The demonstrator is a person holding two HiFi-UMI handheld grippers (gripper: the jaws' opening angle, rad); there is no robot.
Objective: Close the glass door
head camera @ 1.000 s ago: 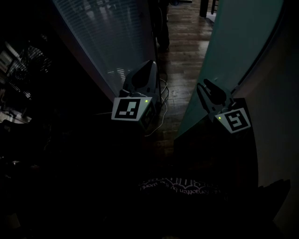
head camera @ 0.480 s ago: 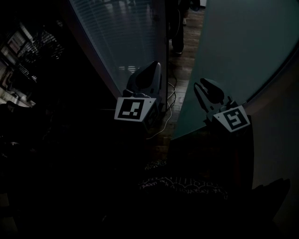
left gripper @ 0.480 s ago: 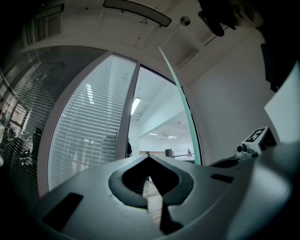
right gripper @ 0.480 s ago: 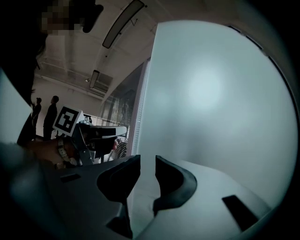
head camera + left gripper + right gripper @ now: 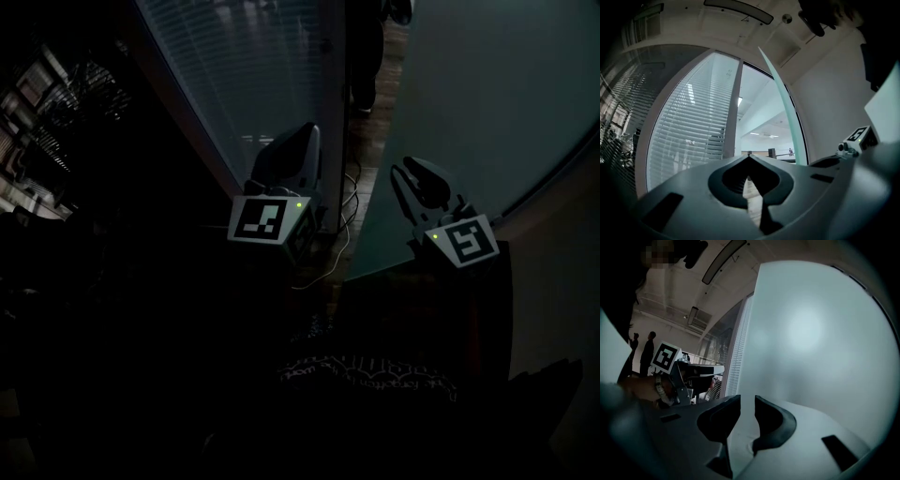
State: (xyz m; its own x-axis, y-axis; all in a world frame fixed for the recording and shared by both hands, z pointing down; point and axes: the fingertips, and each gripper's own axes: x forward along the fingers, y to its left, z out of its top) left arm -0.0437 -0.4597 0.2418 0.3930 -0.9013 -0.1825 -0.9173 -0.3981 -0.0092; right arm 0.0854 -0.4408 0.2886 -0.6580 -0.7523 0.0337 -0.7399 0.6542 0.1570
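Observation:
The frosted glass door (image 5: pixel 469 103) stands ajar on the right and fills the right gripper view (image 5: pixel 811 333). Its thin green edge (image 5: pixel 785 103) shows in the left gripper view. My right gripper (image 5: pixel 419 173) is up against the door's near face close to that edge, jaws open, nothing between them (image 5: pixel 747 401). The left gripper (image 5: pixel 305 136) hovers in front of the dark door post (image 5: pixel 335 112), with its tips together and nothing in them (image 5: pixel 749 158). A narrow gap remains between door edge and post.
A fixed glass panel with white blinds (image 5: pixel 253 66) runs along the left. A pale cable (image 5: pixel 349 202) lies on the wood floor (image 5: pixel 361 150) in the gap. A person's legs (image 5: pixel 366 56) stand beyond the doorway. My own dark body fills the bottom.
The door has swung left toward the post and the gap has narrowed. Both grippers have moved forward with it, the right one staying against the glass.

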